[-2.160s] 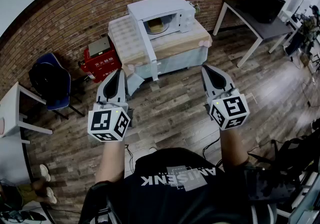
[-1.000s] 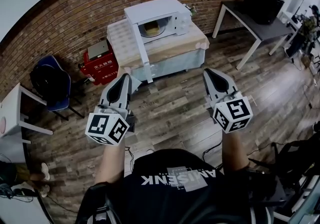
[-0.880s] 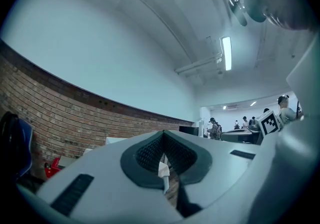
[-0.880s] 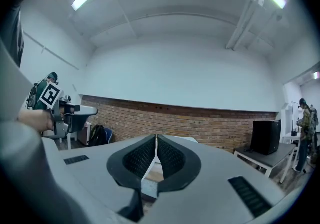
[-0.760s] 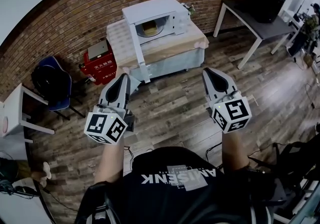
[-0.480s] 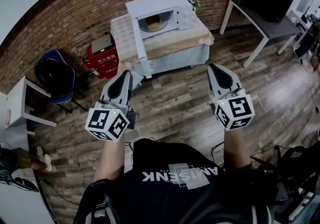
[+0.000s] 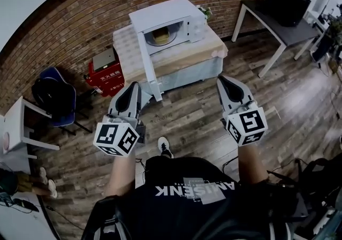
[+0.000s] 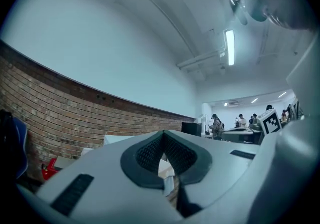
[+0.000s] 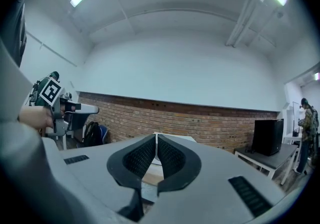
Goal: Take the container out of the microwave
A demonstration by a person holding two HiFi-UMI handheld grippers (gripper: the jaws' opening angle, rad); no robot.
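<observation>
A white microwave [image 7: 184, 12] stands on a low cabinet by the brick wall. Its door [image 7: 147, 62] is swung wide open towards me. Inside sits a pale, tan container [image 7: 161, 35]. My left gripper [image 7: 133, 85] and right gripper [image 7: 220, 79] are held side by side over the wooden floor, both pointing at the microwave and well short of it. In the left gripper view the left gripper [image 8: 163, 135] has its jaws together with nothing between them. The right gripper [image 9: 156, 137] is also shut and empty, with the microwave [image 9: 172, 139] just past its tips.
The cabinet's beige top [image 7: 206, 52] juts out in front of the microwave. A red box [image 7: 106, 68] sits left of it, and a blue chair with a black bag [image 7: 51, 94] further left. A dark table [image 7: 283, 22] stands at the right. The person's shoe [image 7: 164, 147] shows below.
The person has stepped forward and a shoe now shows between the grippers. Both grippers came along towards the microwave, still shut and empty.
</observation>
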